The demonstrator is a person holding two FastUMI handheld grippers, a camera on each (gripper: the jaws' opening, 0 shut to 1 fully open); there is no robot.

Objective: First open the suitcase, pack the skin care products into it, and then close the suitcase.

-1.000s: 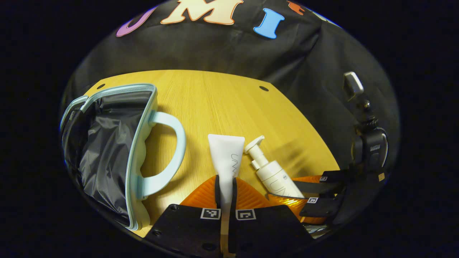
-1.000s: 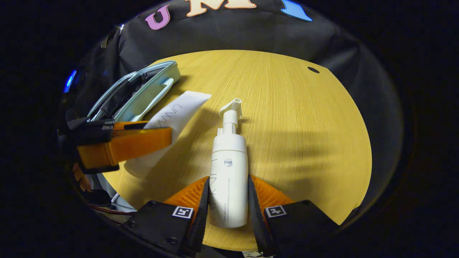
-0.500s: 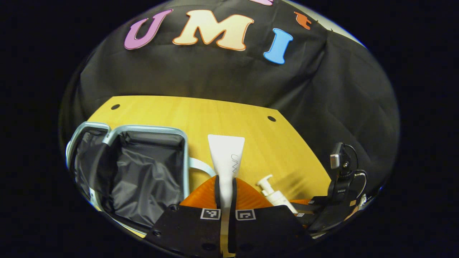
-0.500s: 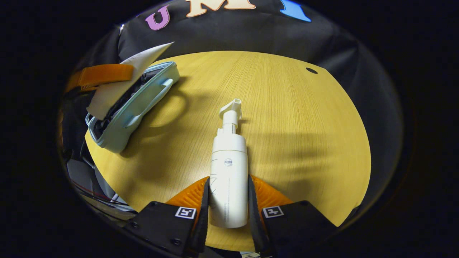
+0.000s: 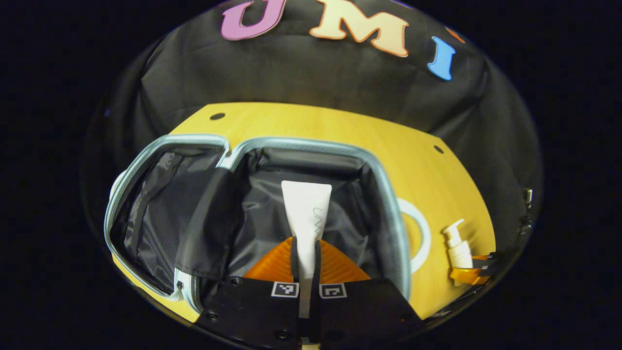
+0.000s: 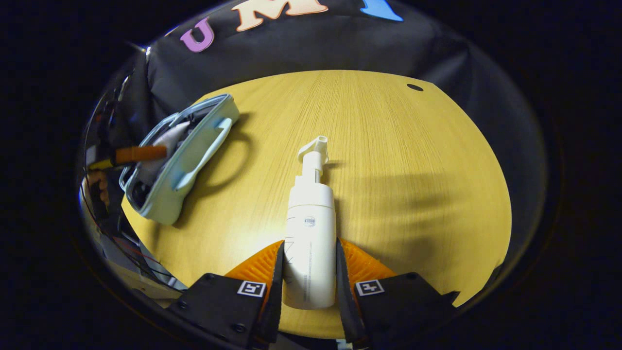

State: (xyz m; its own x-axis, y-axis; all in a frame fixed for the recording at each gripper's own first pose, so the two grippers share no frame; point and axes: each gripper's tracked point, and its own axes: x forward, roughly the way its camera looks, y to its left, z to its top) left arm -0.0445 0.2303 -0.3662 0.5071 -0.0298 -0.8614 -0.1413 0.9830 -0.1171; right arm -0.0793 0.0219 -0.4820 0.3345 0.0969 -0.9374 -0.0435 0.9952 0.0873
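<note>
- Left gripper [image 5: 305, 265] pinching the flat white squeeze tube [image 5: 307, 214] between both fingers, tube pointing forward over the open compartment.
- Beneath it, the pale blue soft-sided suitcase [image 5: 388, 214] lying open on the yellow wooden table [image 5: 379, 141], black lining exposed, second half folded out on the near-left side.
- Step in hand, by judgement: packing, first product poised above the lined main compartment, apparently not yet set down.
- Next move calls for lowering the tube to the lining, then spreading the fingers and backing out clear of the rim.
- Right gripper [image 6: 306, 272] closed on the white pump bottle [image 6: 310, 228], which lies flat on the table, well apart from the suitcase.
- Farther off in the right gripper view, the suitcase at the table's left edge, the other gripper's finger reaching into it.
</note>
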